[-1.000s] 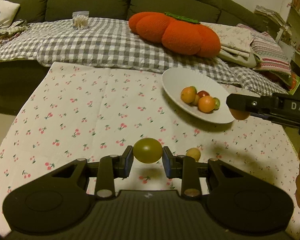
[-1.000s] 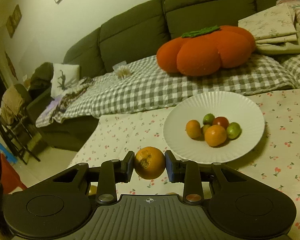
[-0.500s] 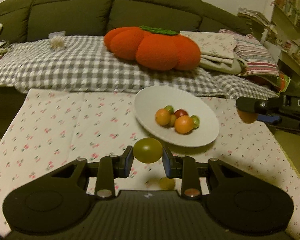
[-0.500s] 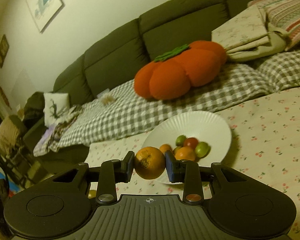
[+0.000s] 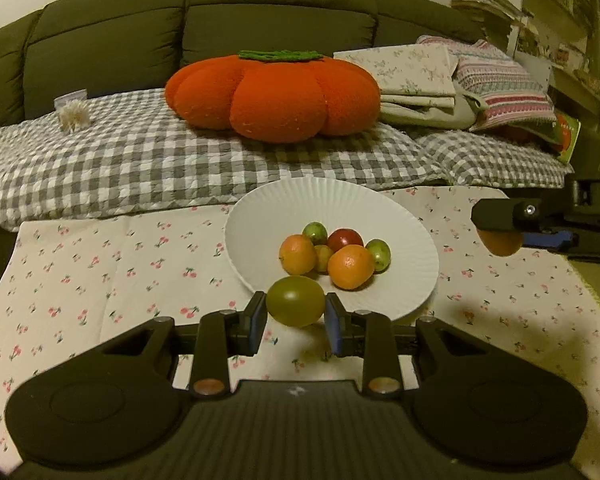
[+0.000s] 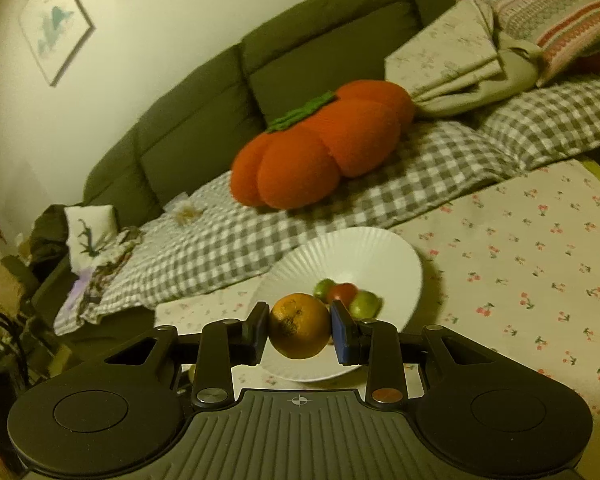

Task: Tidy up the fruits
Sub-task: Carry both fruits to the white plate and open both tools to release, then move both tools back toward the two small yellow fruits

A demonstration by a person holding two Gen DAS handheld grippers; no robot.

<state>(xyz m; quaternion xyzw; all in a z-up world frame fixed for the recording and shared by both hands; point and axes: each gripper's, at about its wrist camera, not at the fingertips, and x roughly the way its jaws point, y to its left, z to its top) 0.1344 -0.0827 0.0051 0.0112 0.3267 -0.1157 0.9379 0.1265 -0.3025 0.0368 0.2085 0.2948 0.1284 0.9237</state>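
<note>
Left wrist view: the left gripper (image 5: 295, 317) clamps one green fruit (image 5: 295, 301) at the near rim of the single white plate (image 5: 260, 216), which holds six fruits: two oranges, one red, two green, one small yellow. Right wrist view: the right gripper (image 6: 299, 333) grips one orange (image 6: 299, 325) over that plate's near edge, above the cherry-print cloth (image 6: 532, 240)

A white ribbed plate (image 5: 260, 216) holds orange, green and red fruits (image 5: 334, 254) on a white tablecloth (image 5: 100, 264) printed with small red cherries. An orange pumpkin cushion (image 5: 274, 94), green-topped, lies on a grey-and-white checked blanket (image 5: 140, 164) over an olive-green sofa (image 5: 140, 36).
</note>
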